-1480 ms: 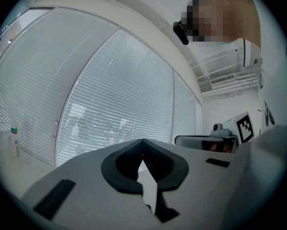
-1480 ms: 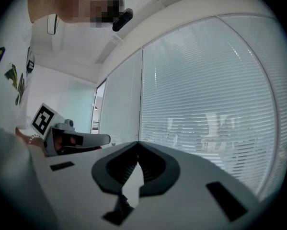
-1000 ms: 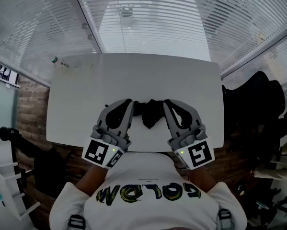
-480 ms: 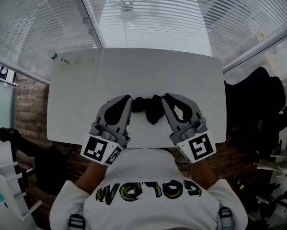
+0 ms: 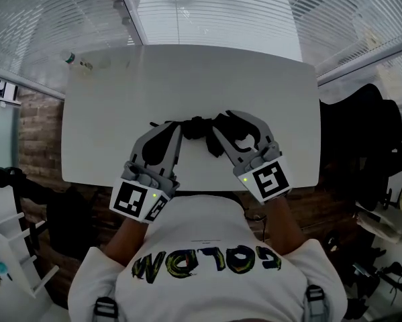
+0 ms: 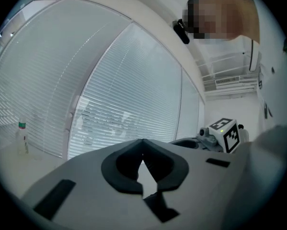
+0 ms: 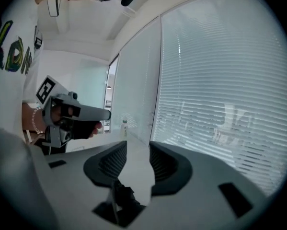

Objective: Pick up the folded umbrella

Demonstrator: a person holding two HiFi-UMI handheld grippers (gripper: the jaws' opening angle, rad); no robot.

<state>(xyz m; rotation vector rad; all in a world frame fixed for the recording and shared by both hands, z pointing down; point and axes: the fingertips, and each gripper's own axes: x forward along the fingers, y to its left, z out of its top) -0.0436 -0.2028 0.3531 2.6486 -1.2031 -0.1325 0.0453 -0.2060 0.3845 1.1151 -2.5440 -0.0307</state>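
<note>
The folded black umbrella (image 5: 204, 131) lies crumpled near the front edge of the white table (image 5: 187, 72), between my two grippers. The left gripper (image 5: 171, 130) points at its left end; in the left gripper view the left gripper (image 6: 142, 142) has its tips touching, with a dark bit of the umbrella (image 6: 157, 207) low in the gap. My right gripper (image 5: 229, 121) is at the umbrella's right end and its jaws are opening. In the right gripper view the right gripper (image 7: 137, 145) shows a clear gap. The umbrella (image 7: 124, 198) sits low between the jaws, and the pads do not press on it.
A small bottle (image 5: 70, 59) stands at the table's far left corner against the blinds. A black office chair (image 5: 365, 146) is right of the table. A white rack (image 5: 13, 247) stands on the floor at lower left. The person's white shirt fills the bottom.
Both grippers have come down toward the table with the umbrella. The right gripper's jaws, closed before, now stand apart.
</note>
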